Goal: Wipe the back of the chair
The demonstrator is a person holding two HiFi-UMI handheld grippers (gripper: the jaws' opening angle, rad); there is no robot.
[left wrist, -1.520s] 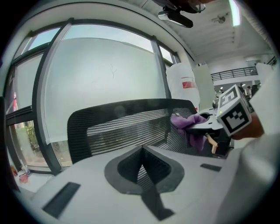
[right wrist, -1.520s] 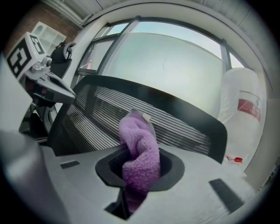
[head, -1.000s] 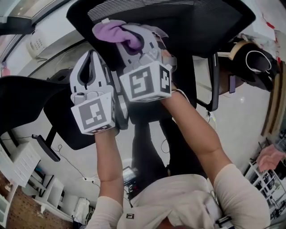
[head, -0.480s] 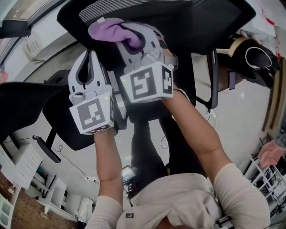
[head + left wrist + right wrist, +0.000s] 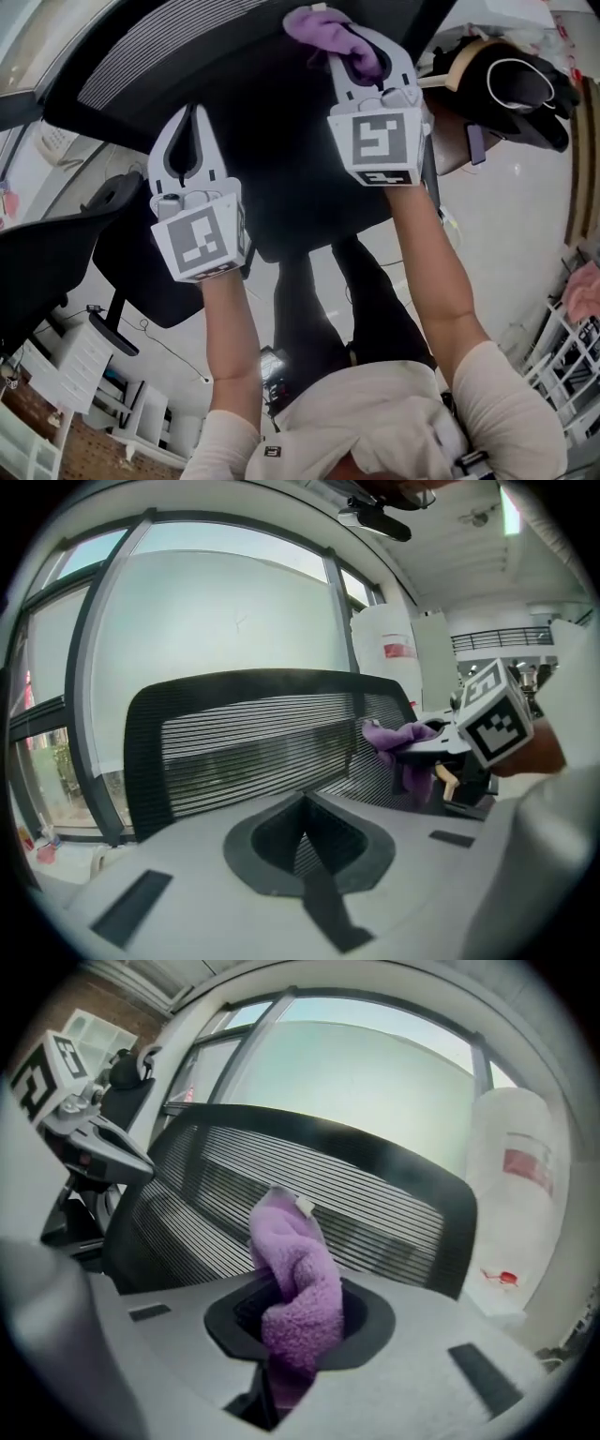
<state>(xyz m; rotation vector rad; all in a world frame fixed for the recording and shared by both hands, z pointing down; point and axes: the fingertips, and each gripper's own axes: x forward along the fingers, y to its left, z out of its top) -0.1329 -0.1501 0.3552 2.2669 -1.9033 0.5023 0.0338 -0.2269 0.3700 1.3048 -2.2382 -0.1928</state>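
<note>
Right tool (image 5: pixel 356 47) pinches purple cloth (image 5: pixel 317 24) at chair back (image 5: pixel 262 103); left tool (image 5: pixel 192 117) closed, empty.

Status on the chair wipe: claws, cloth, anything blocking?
Right claw shut on purple cloth, cloth up at the mesh chair back. Left claw shut, empty. Nothing in the way.

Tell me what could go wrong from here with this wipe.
The purple cloth sits bunched in the right gripper, so little of it may meet the mesh chair back, and it could snag or pull out. The left gripper is shut on nothing, not holding the chair, which might turn away under pressure.
</note>
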